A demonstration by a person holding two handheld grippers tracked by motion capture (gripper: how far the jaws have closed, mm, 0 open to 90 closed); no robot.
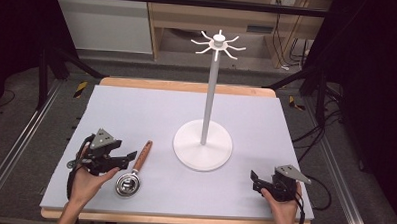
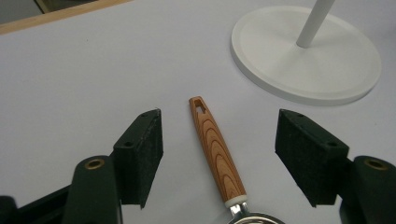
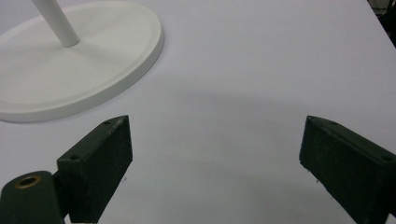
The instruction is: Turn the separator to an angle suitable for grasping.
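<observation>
The left hand-held gripper (image 2: 219,154) sits just on the near side of the white stand (image 1: 203,142), its jaws spread wide with the wooden handle (image 2: 217,149) of a small metal strainer (image 1: 128,183) lying between them, untouched. The strainer rests flat on the surface (image 1: 136,110), bowl toward the person, handle tip pointing away and slightly toward the stand's round base. The tip has a hanging slot, and the stand's pole ends in a ring of hooks (image 1: 218,42), so hanging it looks the likely aim. To grip well, I would close across the middle of the handle, square to its length, so it does not pivot when lifted. The right hand-held gripper (image 3: 215,158) waits with jaws equally wide and nothing in them, on the other side of the stand's base. The surface is a pale grey sheet on a wood-edged table; beyond the stand are wooden shelving, cables and dark frame rails.
</observation>
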